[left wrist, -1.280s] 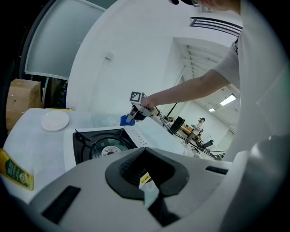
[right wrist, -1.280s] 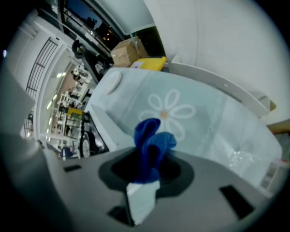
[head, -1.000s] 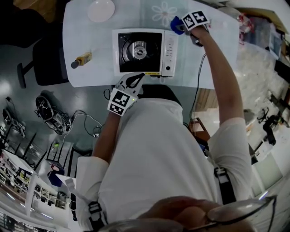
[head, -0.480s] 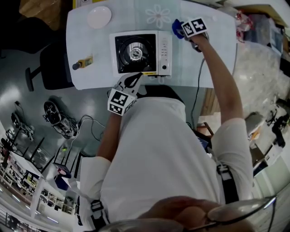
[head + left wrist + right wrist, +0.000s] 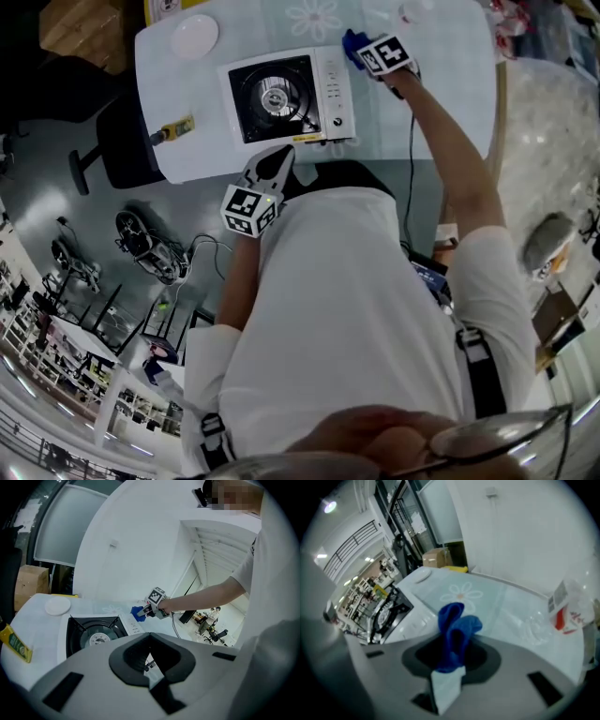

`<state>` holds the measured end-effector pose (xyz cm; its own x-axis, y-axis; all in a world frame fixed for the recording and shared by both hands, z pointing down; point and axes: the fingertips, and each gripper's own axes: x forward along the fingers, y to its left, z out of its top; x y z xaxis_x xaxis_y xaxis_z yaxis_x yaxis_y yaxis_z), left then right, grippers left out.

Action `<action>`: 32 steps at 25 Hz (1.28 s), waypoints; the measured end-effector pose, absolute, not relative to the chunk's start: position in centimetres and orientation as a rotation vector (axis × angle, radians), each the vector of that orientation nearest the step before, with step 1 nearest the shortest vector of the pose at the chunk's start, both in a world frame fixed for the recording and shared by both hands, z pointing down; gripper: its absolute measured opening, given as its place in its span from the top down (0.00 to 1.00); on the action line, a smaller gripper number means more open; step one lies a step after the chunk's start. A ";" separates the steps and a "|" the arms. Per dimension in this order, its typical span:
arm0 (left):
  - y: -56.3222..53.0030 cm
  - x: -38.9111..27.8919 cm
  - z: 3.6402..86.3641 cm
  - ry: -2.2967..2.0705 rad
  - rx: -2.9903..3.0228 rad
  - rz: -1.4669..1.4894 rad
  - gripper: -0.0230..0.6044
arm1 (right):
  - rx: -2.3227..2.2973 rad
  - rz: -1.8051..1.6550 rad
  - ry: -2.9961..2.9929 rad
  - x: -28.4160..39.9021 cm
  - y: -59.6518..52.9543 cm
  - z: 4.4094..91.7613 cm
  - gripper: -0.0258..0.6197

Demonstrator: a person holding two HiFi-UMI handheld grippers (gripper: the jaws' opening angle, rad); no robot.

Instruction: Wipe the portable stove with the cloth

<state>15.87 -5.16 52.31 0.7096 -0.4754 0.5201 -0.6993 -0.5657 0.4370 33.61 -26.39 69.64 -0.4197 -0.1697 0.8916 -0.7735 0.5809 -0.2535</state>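
Cloth [image 5: 457, 623], seemingly soft, light and floppy, is pinched mid-bunch in your right hand-held gripper [image 5: 449, 671] just off the portable stove [image 5: 281, 94]'s control-panel side, so keep that hold; your left hand-held gripper [image 5: 281, 159] is pressed together, empty.

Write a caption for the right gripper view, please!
Right gripper shut on a crumpled blue cloth, beside the white portable stove on the flower-print table.
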 end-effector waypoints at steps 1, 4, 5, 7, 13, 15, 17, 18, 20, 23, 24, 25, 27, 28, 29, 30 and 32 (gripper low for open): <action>-5.1 15.8 52.3 -0.896 2.276 0.458 0.91 | 0.765 0.825 -1.919 33.6 -26.4 69.7 0.77; -5.1 15.7 52.2 -0.915 2.265 0.448 0.91 | 0.773 0.775 -1.947 33.4 -26.4 70.0 0.77; -5.0 15.7 52.1 -0.921 2.256 0.438 0.91 | 0.772 0.766 -1.956 33.3 -26.3 70.1 0.77; -4.7 15.5 52.1 -0.927 2.235 0.416 0.91 | 0.770 0.754 -1.965 33.0 -26.0 70.3 0.77; -3.9 14.7 52.8 -0.897 2.212 0.410 0.91 | 0.764 0.773 -1.964 32.3 -24.2 71.1 0.77; -3.8 14.4 52.9 -0.888 2.218 0.419 0.91 | 0.767 0.786 -1.952 32.3 -23.4 71.3 0.77; -3.8 13.8 53.1 -0.881 2.222 0.423 0.91 | 0.780 0.794 -1.947 32.3 -23.0 71.6 0.77; -3.8 13.5 53.2 -0.878 2.224 0.425 0.91 | 0.788 0.797 -1.948 32.2 -22.9 71.7 0.77; -3.6 13.0 53.3 -0.866 2.229 0.438 0.91 | 0.800 0.801 -1.954 32.1 -22.5 71.7 0.77; -2.6 12.9 53.3 -0.842 2.236 0.454 0.91 | 0.801 0.786 -1.958 32.4 -21.3 71.3 0.77; -2.2 12.9 53.3 -0.834 2.237 0.456 0.91 | 0.796 0.783 -1.962 32.5 -20.9 71.2 0.77; -1.8 12.8 53.3 -0.826 2.239 0.460 0.91 | 0.787 0.786 -1.969 32.4 -20.4 71.1 0.77; -1.0 12.8 53.3 -0.808 2.244 0.469 0.91 | 0.758 0.801 -1.991 31.9 -19.3 71.0 0.77; -0.6 12.8 53.3 -0.799 2.247 0.473 0.91 | 0.741 0.806 -2.000 31.8 -18.6 71.0 0.77; -0.3 12.8 53.3 -0.791 2.249 0.477 0.91 | 0.725 0.804 -2.004 31.9 -18.1 71.0 0.77; 0.0 12.8 53.3 -0.783 2.251 0.483 0.91 | 0.710 0.797 -2.008 31.9 -17.6 71.1 0.77; 0.6 12.8 53.4 -0.770 2.257 0.494 0.91 | 0.683 0.783 -2.024 31.9 -16.7 71.0 0.77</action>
<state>12.80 0.57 53.37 0.7514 -0.3843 0.5364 -0.6477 -0.5846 0.4886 31.89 -16.70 71.03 -0.4990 -0.1774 0.8482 -0.7022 0.6564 -0.2758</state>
